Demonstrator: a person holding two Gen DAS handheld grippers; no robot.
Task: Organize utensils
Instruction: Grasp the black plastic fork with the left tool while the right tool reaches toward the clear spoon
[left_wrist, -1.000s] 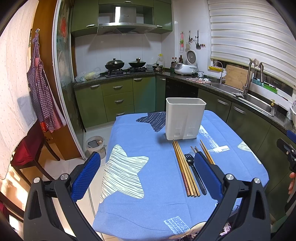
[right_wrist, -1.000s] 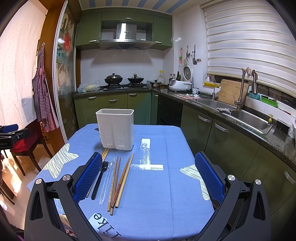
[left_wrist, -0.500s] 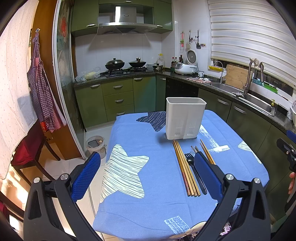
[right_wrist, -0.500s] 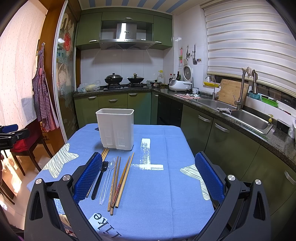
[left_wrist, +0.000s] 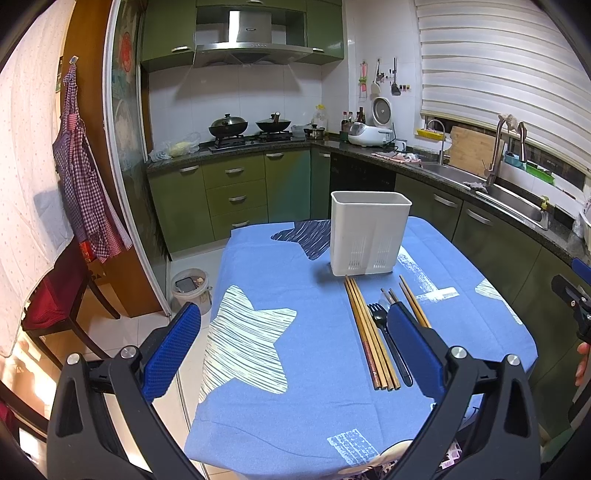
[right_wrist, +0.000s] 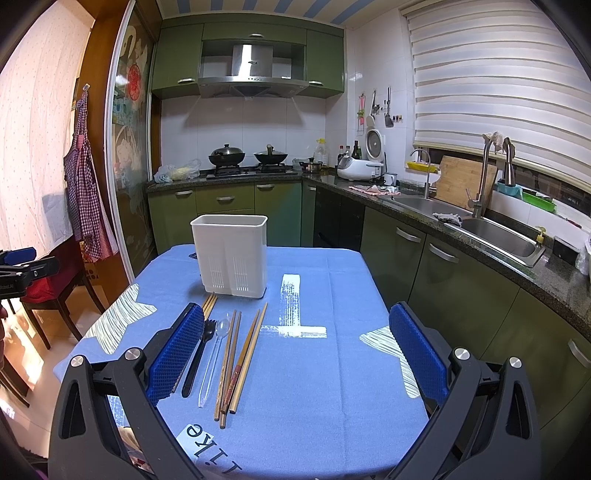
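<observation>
A white utensil holder (left_wrist: 370, 236) (right_wrist: 232, 254) stands upright on the blue tablecloth (left_wrist: 314, 406) (right_wrist: 314, 387). In front of it lie several wooden chopsticks (left_wrist: 367, 339) (right_wrist: 245, 358), a black fork (left_wrist: 388, 339) (right_wrist: 199, 354) and a clear spoon (right_wrist: 214, 358), side by side. My left gripper (left_wrist: 295, 354) is open and empty above the table's near edge, its right finger over the utensils. My right gripper (right_wrist: 295, 354) is open and empty, its left finger beside the fork.
A red chair (left_wrist: 55, 299) and a small bin (left_wrist: 190, 288) stand left of the table. Green cabinets (right_wrist: 461, 280) and a counter with a sink (right_wrist: 491, 230) run along the right. The other gripper shows at each view's edge (left_wrist: 572, 295) (right_wrist: 22, 269).
</observation>
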